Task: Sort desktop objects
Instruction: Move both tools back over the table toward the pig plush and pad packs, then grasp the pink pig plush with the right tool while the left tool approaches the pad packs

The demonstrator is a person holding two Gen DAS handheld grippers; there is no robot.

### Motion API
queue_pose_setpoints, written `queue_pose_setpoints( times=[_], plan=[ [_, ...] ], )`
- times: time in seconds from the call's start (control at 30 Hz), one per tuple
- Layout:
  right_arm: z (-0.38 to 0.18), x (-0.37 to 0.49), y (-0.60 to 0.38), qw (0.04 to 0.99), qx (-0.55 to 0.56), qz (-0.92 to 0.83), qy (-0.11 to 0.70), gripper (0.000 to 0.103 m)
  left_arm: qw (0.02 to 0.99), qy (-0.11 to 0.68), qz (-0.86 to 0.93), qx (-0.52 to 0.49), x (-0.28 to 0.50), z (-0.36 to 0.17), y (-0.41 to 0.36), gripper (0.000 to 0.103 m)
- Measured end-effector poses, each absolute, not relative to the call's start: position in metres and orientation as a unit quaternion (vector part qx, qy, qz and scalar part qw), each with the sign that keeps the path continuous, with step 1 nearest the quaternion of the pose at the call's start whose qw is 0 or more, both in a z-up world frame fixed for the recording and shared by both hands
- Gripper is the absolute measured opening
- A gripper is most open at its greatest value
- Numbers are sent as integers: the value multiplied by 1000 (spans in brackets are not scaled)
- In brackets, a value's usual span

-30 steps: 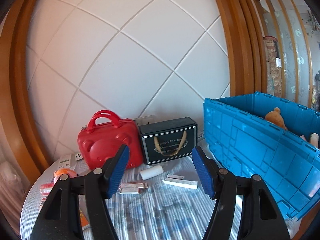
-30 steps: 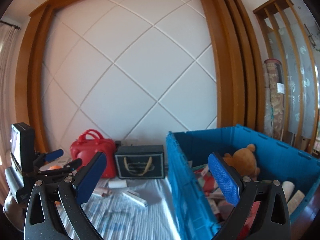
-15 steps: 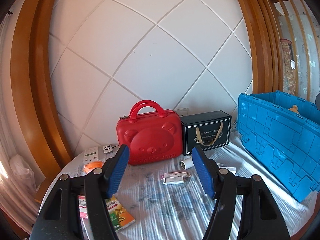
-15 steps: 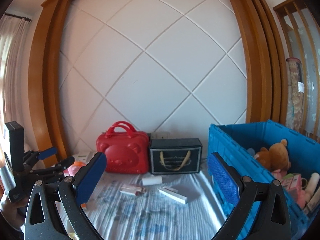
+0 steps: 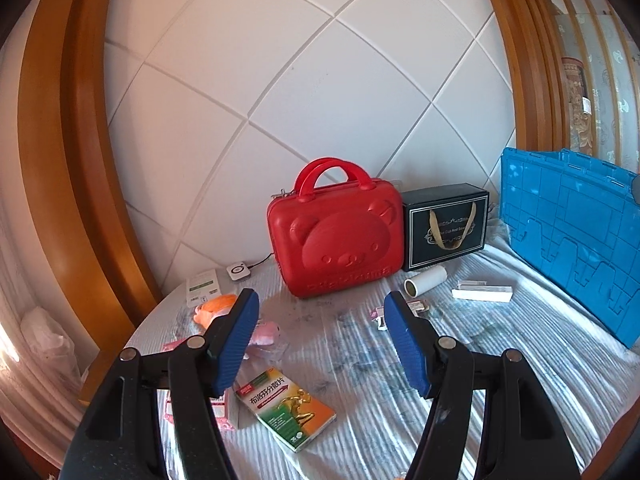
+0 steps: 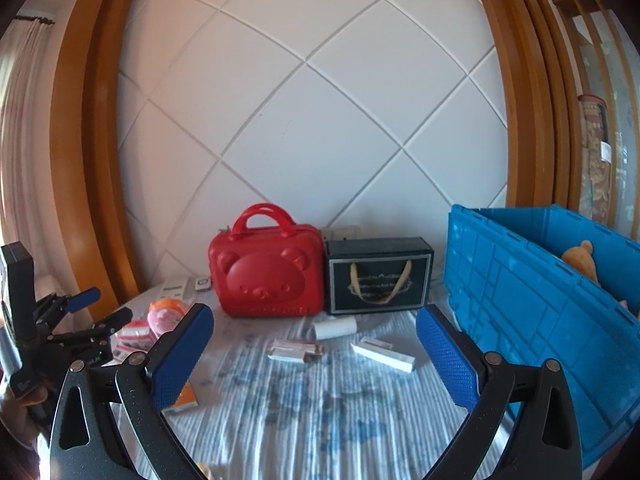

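My left gripper (image 5: 322, 344) is open and empty above the table's left part. Below it lies a green and orange medicine box (image 5: 290, 410). A pink item (image 5: 266, 330) and an orange item (image 5: 214, 306) lie by its left finger. My right gripper (image 6: 314, 360) is open and empty over the table's middle. Ahead of it lie a white roll (image 6: 336, 328), a small pink-white box (image 6: 294, 352) and a long white box (image 6: 382, 356). The left gripper also shows in the right wrist view (image 6: 86, 308) at the far left, open.
A red bear-face case (image 5: 336, 232) and a dark gift box (image 5: 444, 226) stand against the wall. A big blue crate (image 6: 552, 300) at the right holds a teddy bear (image 6: 580, 260). White cards and a small white device (image 5: 238, 271) lie at the back left.
Both grippers have swung left, away from the blue crate. The left one now looks at the table's left part, with the medicine box in view. Both stay open.
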State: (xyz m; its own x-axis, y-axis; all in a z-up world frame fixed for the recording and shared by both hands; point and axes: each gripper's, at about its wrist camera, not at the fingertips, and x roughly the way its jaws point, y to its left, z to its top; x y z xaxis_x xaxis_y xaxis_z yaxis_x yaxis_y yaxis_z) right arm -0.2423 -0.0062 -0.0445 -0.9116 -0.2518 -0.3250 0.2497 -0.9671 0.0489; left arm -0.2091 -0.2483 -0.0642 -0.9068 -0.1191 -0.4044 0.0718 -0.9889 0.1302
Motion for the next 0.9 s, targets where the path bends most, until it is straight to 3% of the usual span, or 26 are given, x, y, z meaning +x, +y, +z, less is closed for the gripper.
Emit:
queue_pose_setpoints(
  times=[0.43,0.73,0.9],
  plan=[
    [-63,-296,-9,205,195,-958,38,103,160,-45,-961,221,-205,-74,-274,64],
    [-67,-299,-33,214,166,-960,66,103,192,-34,-951,242,-207,-91,-311,64],
    [-75,-323,-66,233,206,-949,55,103,190,-40,-950,245,-209,-90,-342,64]
  ],
)
